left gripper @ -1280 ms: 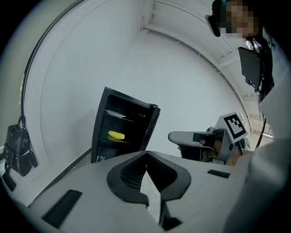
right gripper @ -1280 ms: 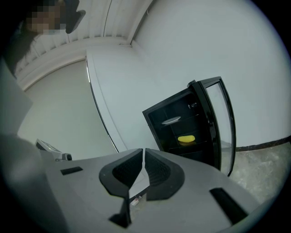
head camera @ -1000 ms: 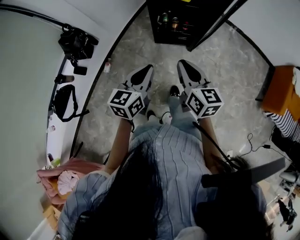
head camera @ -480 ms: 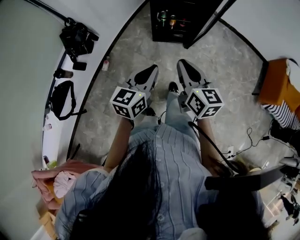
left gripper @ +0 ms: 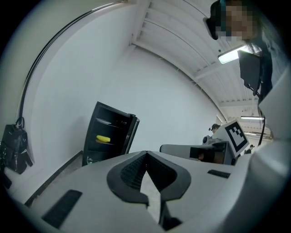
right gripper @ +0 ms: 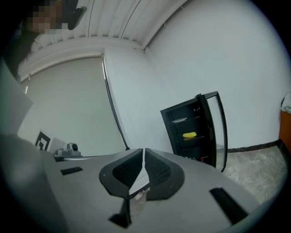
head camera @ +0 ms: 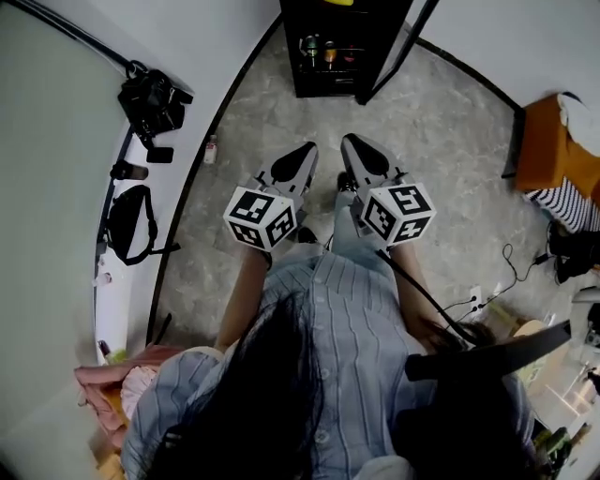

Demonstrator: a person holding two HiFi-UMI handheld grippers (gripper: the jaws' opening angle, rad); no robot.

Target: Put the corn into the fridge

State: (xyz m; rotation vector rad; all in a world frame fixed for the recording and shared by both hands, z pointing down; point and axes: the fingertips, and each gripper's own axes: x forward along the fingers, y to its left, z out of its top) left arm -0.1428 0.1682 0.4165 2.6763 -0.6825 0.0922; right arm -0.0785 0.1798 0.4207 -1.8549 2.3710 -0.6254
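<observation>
The yellow corn (left gripper: 103, 138) (right gripper: 189, 135) lies on a middle shelf of the black fridge (head camera: 342, 70), whose door (right gripper: 219, 132) stands open. In the head view only a yellow sliver of the corn (head camera: 337, 2) shows at the top edge. My left gripper (head camera: 307, 148) (left gripper: 145, 153) is shut and holds nothing. Beside it, my right gripper (head camera: 349, 141) (right gripper: 142, 150) is also shut and holds nothing. Both point level toward the fridge, over the stone floor and well short of it.
Bottles (head camera: 319, 49) stand on the fridge's lowest shelf. Two black bags (head camera: 153, 96) (head camera: 127, 211) lie by the left wall, and a small bottle (head camera: 212, 148) is on the floor there. An orange seat (head camera: 544, 150) and cables (head camera: 511, 272) are at the right.
The fridge has slid left in the head view and more of its inside shows. Both grippers have drifted slightly up and left together, still shut.
</observation>
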